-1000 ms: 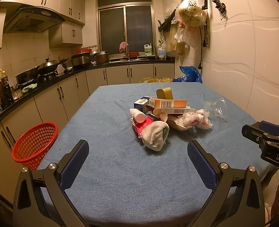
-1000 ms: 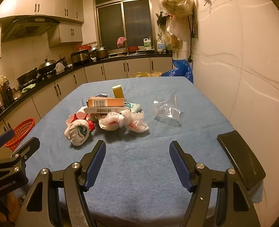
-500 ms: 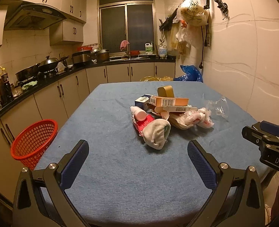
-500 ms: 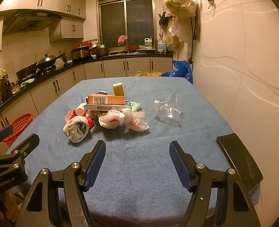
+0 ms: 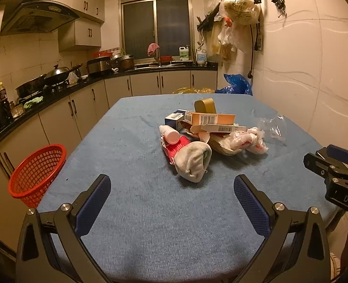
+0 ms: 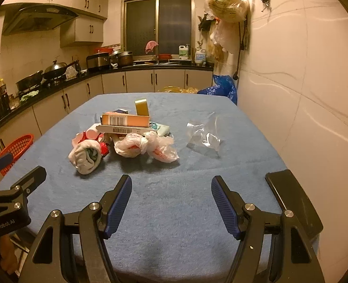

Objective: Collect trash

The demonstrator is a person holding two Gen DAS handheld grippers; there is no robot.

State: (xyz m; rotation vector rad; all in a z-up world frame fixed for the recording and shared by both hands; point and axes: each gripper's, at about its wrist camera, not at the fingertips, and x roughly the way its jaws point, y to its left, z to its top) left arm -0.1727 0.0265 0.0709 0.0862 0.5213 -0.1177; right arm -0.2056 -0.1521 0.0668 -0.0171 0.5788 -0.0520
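**Both grippers poised over the near edge of the table, trash pile ahead**

The left gripper (image 5: 172, 188) hangs above the blue table cloth (image 5: 150, 224), tipped somewhat downward, its jaws spread wide with nothing between them. The right gripper (image 6: 171, 189) sits beside it in the same downward tilt, jaws likewise spread and empty; its black body shows at the right edge of the left wrist view.

The trash lies in a heap at mid-table, well apart from both grippers: a rolled grey sock (image 5: 192, 162) nearest, touching a red packet (image 5: 177, 145) with a white bottle (image 5: 170, 134) on it, then stacked orange cartons (image 5: 209, 118) and crumpled white plastic bags (image 6: 148, 147). A clear plastic bag (image 6: 203, 136) lies alone to the right. A red basket (image 5: 35, 171) stands off the table's left edge.
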